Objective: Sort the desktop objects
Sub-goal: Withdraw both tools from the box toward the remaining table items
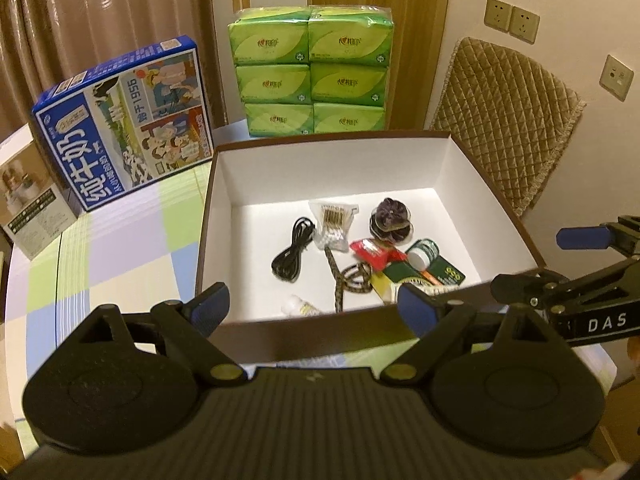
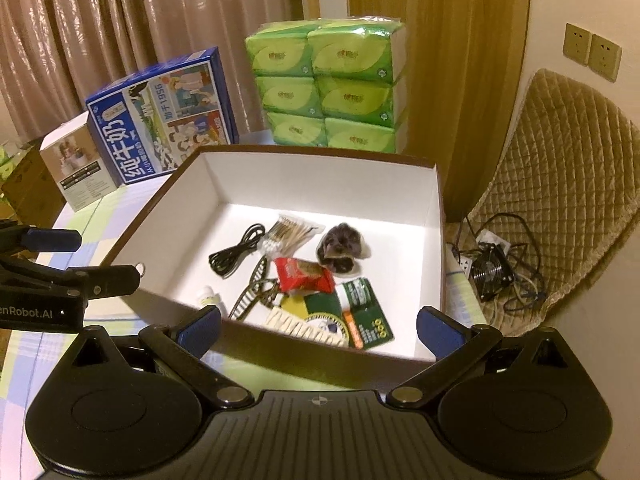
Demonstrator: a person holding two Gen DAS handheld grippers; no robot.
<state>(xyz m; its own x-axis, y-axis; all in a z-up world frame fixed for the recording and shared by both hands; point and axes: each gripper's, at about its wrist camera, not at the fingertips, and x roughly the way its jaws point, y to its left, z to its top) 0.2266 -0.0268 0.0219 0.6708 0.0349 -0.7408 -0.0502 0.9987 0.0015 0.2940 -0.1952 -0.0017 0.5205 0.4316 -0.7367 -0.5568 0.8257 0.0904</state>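
A checked tablecloth (image 1: 120,240) covers the table, and on it sits an open box (image 1: 224,184), brown outside, white inside. Behind the box stands a green tissue pack (image 1: 312,72); left of that a blue milk carton (image 1: 120,128) leans, with a small white carton (image 1: 28,208) beside it. A quilted chair (image 2: 568,184) stands to the right, and a small fan (image 2: 490,270) with tangled wires lies on its seat.

Both grippers hang at the box's near wall. The left gripper (image 1: 314,306) has its jaws spread wide with nothing between them; the right gripper (image 2: 318,330) is the same, wide apart and empty.

All the small things lie on the box floor: a coiled black cable (image 1: 292,252), a bag of cotton swabs (image 1: 334,224), a dark scrunchie (image 1: 390,220), a red packet (image 1: 374,254), a green card (image 1: 436,274), a patterned hair clip (image 2: 252,292) and a small white tube (image 2: 208,296) near the front wall.
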